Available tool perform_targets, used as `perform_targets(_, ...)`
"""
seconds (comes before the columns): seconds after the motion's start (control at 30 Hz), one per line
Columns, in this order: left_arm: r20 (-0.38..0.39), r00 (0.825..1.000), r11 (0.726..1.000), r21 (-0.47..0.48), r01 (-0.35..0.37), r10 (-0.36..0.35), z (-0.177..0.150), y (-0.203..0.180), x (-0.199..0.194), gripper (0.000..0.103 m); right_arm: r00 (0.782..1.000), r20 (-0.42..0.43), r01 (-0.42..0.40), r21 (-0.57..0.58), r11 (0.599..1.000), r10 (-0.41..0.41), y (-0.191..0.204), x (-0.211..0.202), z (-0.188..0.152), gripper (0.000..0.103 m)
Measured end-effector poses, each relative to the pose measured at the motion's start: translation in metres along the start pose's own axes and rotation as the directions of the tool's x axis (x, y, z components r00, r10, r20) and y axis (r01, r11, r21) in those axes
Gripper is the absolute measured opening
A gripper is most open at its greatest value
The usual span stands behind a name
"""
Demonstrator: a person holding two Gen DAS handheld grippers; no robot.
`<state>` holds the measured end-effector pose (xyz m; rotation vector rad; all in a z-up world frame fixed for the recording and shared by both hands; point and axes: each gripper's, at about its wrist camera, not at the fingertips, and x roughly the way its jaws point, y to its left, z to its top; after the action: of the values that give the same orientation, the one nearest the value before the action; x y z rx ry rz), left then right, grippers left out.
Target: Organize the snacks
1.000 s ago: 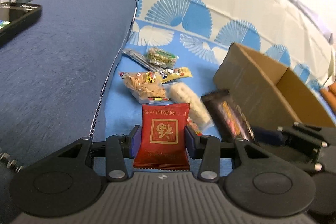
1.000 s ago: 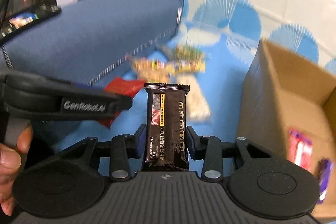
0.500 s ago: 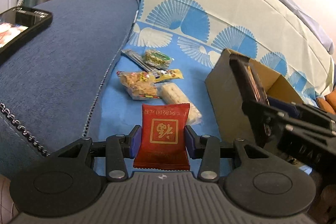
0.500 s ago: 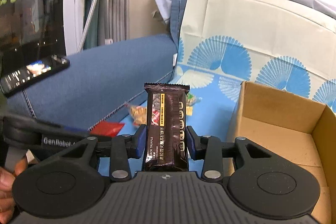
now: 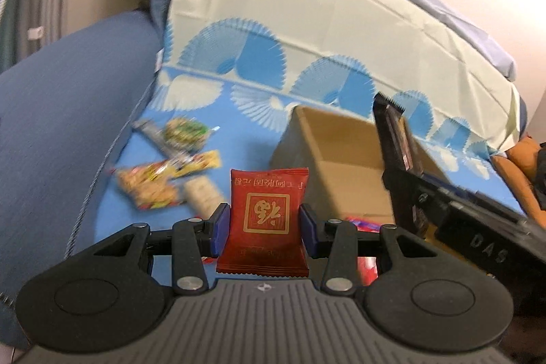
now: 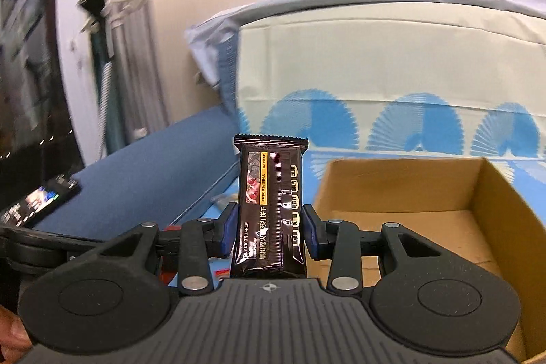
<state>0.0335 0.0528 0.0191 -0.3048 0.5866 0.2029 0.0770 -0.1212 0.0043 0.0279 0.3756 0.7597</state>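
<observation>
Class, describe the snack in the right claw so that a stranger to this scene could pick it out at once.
Find the open cardboard box on the blue fan-patterned cover. Just left of it, the right claw holds a dark brown bar upright. Unlike the square red packet in the left claw, it is long, narrow and printed "BLACK TRUFFLE".

A blue sheet (image 5: pixel 239 139) with fan shapes covered the bed. On it lay some snack packs (image 5: pixel 160 179) beside a cardboard box (image 5: pixel 327 173).
</observation>
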Motion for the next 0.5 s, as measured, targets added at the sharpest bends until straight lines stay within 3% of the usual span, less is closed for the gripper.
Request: perform_targets(0.5, 0.045, 0.996, 0.995, 0.064, 0.070, -0.073, 0.033, -0.072, 0.017, 0.048, 0.979, 0.054, 0.185, 0.168, 0.968, -0.196, -0.067, -0.010, 0.009, 0.041)
